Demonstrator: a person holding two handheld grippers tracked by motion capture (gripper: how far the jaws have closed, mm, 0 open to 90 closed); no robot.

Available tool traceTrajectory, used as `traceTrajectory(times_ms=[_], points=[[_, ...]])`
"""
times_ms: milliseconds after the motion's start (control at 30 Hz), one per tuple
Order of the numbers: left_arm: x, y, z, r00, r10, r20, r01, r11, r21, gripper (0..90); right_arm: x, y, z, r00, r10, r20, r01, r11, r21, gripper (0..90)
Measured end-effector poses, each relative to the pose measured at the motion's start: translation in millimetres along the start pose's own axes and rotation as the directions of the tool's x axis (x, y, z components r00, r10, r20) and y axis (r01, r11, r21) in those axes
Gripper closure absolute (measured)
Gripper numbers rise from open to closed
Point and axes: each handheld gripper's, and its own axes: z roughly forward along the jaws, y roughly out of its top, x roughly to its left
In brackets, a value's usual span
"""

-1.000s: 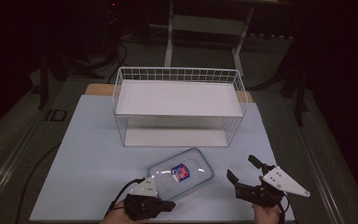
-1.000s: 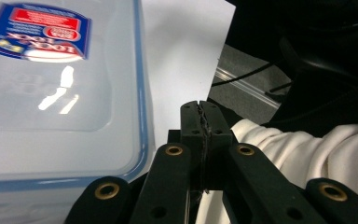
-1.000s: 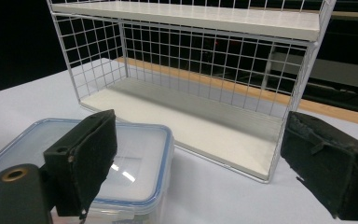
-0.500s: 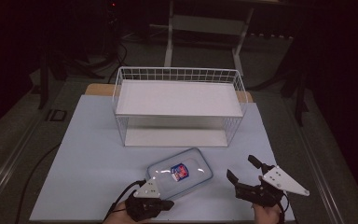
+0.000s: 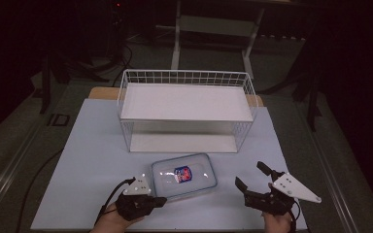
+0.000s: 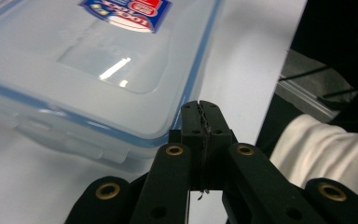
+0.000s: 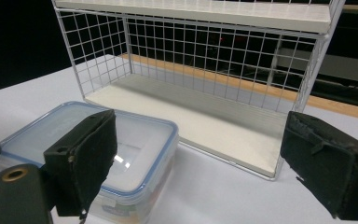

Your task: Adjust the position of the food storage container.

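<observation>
A clear plastic container (image 5: 184, 175) with a blue-rimmed lid and a red and blue label lies flat on the white table (image 5: 92, 160), in front of the wire rack (image 5: 187, 109). My left gripper (image 5: 161, 200) is shut with nothing between its jaws, and its tip sits right by the container's near left edge. In the left gripper view the closed tips (image 6: 202, 109) point at the lid's blue rim (image 6: 186, 93); I cannot tell if they touch. My right gripper (image 5: 251, 175) stands open to the right of the container. Its pads (image 7: 86, 161) frame the container (image 7: 135, 140) and the rack (image 7: 205, 70).
The white wire rack has a shelf on top and a lower tray open toward me. The table's near edge runs just behind both hands. A white sleeve (image 6: 326, 149) shows at the right of the left gripper view. Dark floor and cables surround the table.
My left gripper has shifted a little to the left and away from the person, along the container's near left corner. The right gripper and the container have stayed where they were.
</observation>
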Motion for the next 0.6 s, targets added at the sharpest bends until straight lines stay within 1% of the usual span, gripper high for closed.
traceTrajectory(times_ms=[33, 67, 100, 167, 200, 267, 300, 333, 400, 567, 600], points=[[-0.5, 0.4, 0.1, 1.0, 0.002, -0.006, -0.002, 1.0, 0.003, 89.2, 0.2, 0.1, 0.1, 1.0, 0.0, 0.0, 0.0, 1.0, 0.0, 10.6], [-1.6, 0.5, 0.4, 1.0, -0.001, 0.0, 0.001, 1.0, -0.001, 89.2, 0.3, 0.1, 0.2, 1.0, -0.002, 0.002, 0.002, 1.0, 0.001, 10.6], [-3.4, 0.6, 1.0, 0.9999, 0.002, 0.015, -0.002, 1.0, 0.002, 89.2, 0.4, 0.2, 0.1, 1.0, -0.001, 0.0, 0.001, 1.0, 0.0, 10.6], [-7.7, 0.7, 3.6, 0.9994, 0.03, 0.016, -0.031, 0.9995, 0.011, 89.1, 0.5, 0.2, 0.2, 1.0, -0.002, 0.001, 0.002, 1.0, 0.001, 10.6], [-7.5, 0.5, 5.5, 0.9994, 0.029, 0.019, -0.029, 0.9994, 0.018, 89.2, 0.5, 0.1, 0.3, 1.0, -0.003, 0.001, 0.003, 1.0, 0.001, 10.6], [-3.6, -0.8, 8.1, 0.9999, 0.013, 0.004, -0.013, 0.9995, 0.028, 89.2, 0.3, -0.1, 0.8, 1.0, -0.003, -0.002, 0.003, 1.0, 0.003, 10.6], [-1.2, -1.4, 8.2, 0.9998, 0.003, 0.021, -0.004, 0.9996, 0.028, 89.2, 0.6, -0.2, 0.8, 1.0, -0.005, -0.002, 0.005, 1.0, 0.004, 10.6], [-1.0, -1.2, 7.8, 0.9999, 0.004, 0.016, -0.005, 0.9995, 0.03, 89.2, 0.7, -0.2, 0.7, 1.0, -0.006, -0.004, 0.006, 1.0, 0.004, 10.6], [-2.1, -0.6, 7.1, 0.9995, 0.028, -0.012, -0.027, 0.999, 0.034, 89.2, 0.6, -0.1, 0.3, 1.0, -0.007, -0.001, 0.007, 1.0, 0.003, 10.6], [5.6, 0.2, 4.7, 0.9996, 0.005, -0.027, -0.004, 0.9997, 0.024, 89.2, 0.5, -0.6, 1.1, 1.0, -0.006, -0.006, 0.006, 1.0, 0.004, 10.6], [6.9, 0.7, 4.3, 0.9994, 0.007, -0.033, -0.006, 0.9997, 0.025, 89.2, 0.9, -0.5, 1.0, 1.0, -0.007, -0.006, 0.007, 1.0, 0.004, 10.6]])
